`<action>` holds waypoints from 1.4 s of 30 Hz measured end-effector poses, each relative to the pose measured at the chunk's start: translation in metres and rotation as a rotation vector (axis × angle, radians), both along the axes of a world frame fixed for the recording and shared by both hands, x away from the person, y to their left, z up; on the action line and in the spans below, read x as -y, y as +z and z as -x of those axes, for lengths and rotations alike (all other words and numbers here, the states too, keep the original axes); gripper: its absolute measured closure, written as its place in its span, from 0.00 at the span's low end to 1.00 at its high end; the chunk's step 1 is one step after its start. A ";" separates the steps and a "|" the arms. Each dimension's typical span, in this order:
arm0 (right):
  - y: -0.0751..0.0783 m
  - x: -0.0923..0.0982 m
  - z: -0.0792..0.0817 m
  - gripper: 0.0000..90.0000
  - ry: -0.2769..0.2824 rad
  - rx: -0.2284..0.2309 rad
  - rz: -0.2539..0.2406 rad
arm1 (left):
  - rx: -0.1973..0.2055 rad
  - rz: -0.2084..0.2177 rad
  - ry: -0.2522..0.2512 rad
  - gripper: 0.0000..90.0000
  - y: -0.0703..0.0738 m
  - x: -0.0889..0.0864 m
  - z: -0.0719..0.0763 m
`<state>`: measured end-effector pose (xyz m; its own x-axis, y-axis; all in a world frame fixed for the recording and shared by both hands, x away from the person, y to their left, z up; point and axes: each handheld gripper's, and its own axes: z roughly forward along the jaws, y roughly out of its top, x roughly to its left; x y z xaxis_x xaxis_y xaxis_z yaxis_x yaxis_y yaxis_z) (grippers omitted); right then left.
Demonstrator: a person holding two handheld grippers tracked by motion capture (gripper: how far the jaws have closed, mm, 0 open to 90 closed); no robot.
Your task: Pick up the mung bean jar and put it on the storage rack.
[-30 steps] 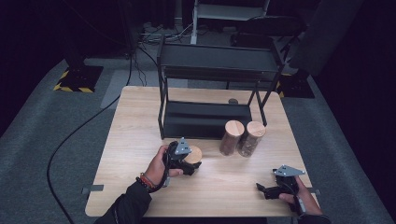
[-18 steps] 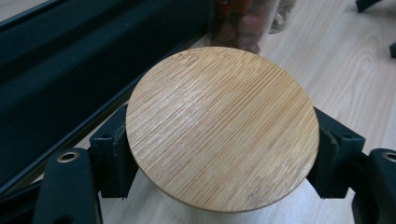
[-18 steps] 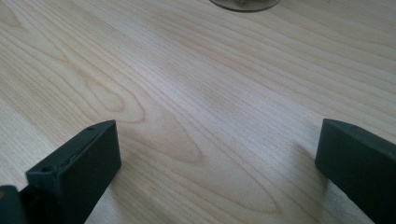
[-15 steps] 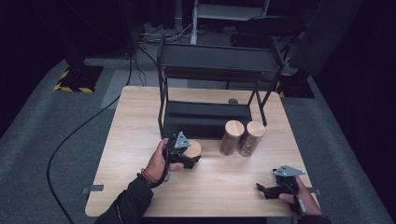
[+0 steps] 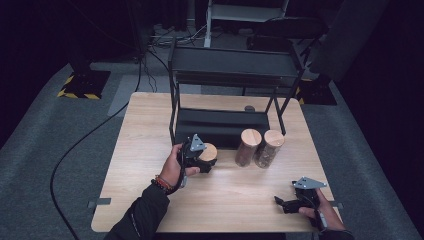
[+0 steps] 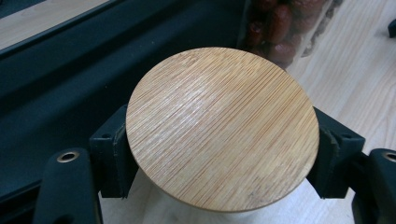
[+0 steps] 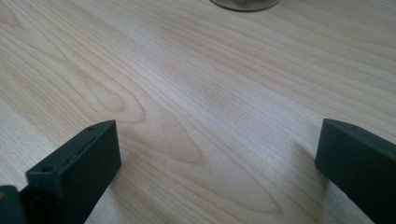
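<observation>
Near the left front of the black rack [image 5: 220, 127], the left gripper [image 5: 200, 156] is pinching a bamboo-lidded jar [image 6: 222, 128] from both sides, likely for shelving. At the near right, the right gripper [image 5: 295, 201] is idling, jaws spread, on the table [image 5: 135, 130].

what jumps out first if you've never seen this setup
The round bamboo lid of a jar, clamped between the jaws of the left hand-held gripper near the middle of the table. Next, two more lidded jars standing side by side just right of it, before the black shelf rack. The right hand-held gripper rests open at the table's near right edge.
</observation>
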<state>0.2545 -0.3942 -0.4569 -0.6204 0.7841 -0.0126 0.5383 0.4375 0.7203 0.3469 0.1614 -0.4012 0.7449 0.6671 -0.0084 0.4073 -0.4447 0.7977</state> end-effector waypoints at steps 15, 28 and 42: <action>0.000 0.000 0.000 0.00 0.000 0.000 0.000 | -0.003 -0.001 0.037 0.27 0.010 0.009 -0.017; 0.000 0.000 0.000 0.00 0.000 0.000 0.000 | -0.006 0.008 0.076 0.27 0.015 0.016 -0.033; 0.000 0.000 0.000 0.00 0.000 0.000 0.000 | -0.009 0.025 0.152 0.27 0.016 0.023 -0.049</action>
<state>0.2545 -0.3942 -0.4569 -0.6204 0.7842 -0.0125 0.5383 0.4374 0.7204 0.3958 0.1383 -0.3855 0.6353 0.7715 -0.0333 0.4759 -0.3572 0.8037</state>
